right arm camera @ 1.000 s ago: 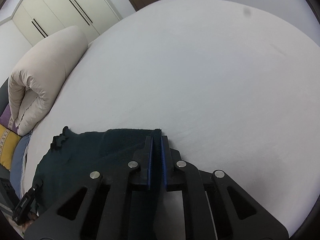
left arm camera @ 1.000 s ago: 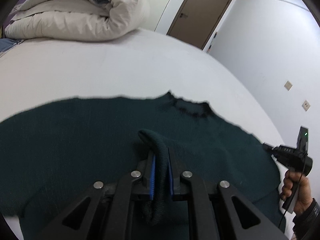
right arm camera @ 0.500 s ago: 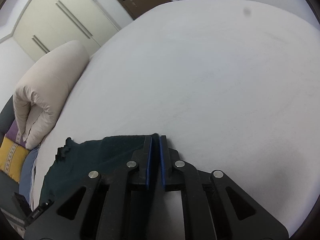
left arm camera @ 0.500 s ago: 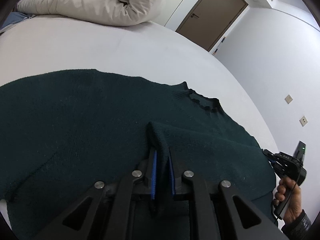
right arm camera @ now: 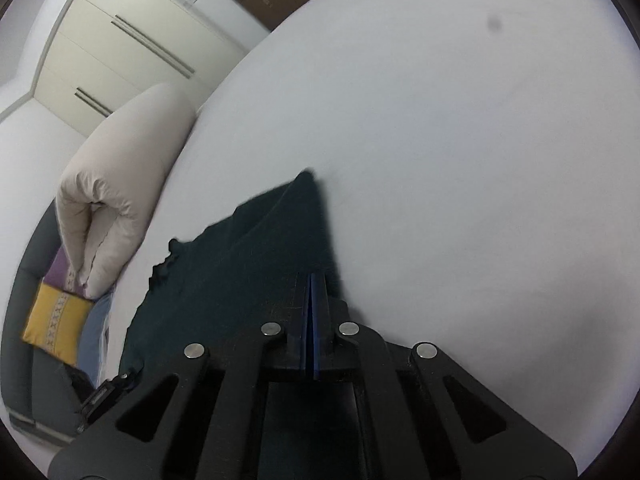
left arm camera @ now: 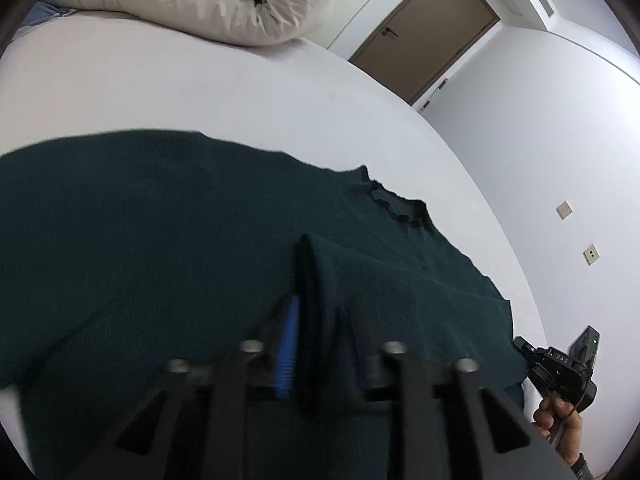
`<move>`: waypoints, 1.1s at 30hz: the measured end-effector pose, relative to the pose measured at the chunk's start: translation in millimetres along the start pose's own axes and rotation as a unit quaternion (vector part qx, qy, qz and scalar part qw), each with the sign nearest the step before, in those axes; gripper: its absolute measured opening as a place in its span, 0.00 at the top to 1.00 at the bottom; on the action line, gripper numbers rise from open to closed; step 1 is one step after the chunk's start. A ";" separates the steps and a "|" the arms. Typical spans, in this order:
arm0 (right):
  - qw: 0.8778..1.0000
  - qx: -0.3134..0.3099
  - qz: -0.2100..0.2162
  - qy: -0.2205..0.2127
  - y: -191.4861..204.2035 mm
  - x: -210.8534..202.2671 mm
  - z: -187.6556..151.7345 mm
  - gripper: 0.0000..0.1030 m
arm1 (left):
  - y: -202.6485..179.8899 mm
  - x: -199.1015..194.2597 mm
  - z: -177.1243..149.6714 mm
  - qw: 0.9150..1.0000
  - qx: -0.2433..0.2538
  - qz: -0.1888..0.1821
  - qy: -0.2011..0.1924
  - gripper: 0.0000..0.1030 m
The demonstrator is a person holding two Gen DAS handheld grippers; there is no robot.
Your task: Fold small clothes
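Left wrist view: since a second ago the left hand-held gripper point(left arm camera: 318, 344) had let go. Its blue pads, then pinched on a raised ridge of the dark green sweater point(left arm camera: 160, 248), stood apart and were opening; the ridge still ran between them, with a gap on the right side. The fingers showed blurred. More of the sweater filled the view than before. It lay spread on the white bed point(left arm camera: 200, 92): a fuzzy, matte knit, with a darker scalloped collar point(left arm camera: 396, 208) at the far edge. A puffy cream duvet point(left arm camera: 192, 4), rolled, sat at the head of the bed. At lower right a hand point(left arm camera: 560, 424) gripped the black handle of the other hand-held gripper.

Right wrist view: the right hand-held gripper point(right arm camera: 314, 292) was closed tight as before, blue pads together on the sweater's edge point(right arm camera: 248, 264). The cloth now rose in a taut dark peak beyond the fingers, where earlier it lay low and flat. The smooth sheet stretched beyond; a yellow patterned cushion point(right arm camera: 56, 324) lay at left.
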State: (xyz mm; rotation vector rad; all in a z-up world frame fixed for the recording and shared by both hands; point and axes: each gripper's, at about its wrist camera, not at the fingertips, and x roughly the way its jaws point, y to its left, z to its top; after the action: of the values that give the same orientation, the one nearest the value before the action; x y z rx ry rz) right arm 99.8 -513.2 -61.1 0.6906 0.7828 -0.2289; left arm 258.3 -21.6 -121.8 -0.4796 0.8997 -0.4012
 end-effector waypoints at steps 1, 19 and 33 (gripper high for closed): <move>1.000 -0.001 -0.004 -0.008 0.2 -8.2 -0.5 0.91 | 0.2 -10.8 -0.5 1.000 -0.006 0.003 -0.008 0.50; 0.958 -0.203 0.011 -0.204 177.6 -169.5 -96.1 0.00 | 232.9 -259.2 -82.1 0.924 -0.332 0.049 -0.182 0.30; 0.974 -0.178 0.119 -0.070 229.2 -159.6 -147.5 0.03 | 317.2 -256.3 -60.4 0.850 -0.463 0.036 -0.247 0.72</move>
State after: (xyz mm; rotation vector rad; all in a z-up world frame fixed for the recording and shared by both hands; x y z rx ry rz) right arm 3.6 -252.7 89.4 0.4172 0.5793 0.0817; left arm 106.4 359.3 -164.2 -1.3656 0.5497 0.2711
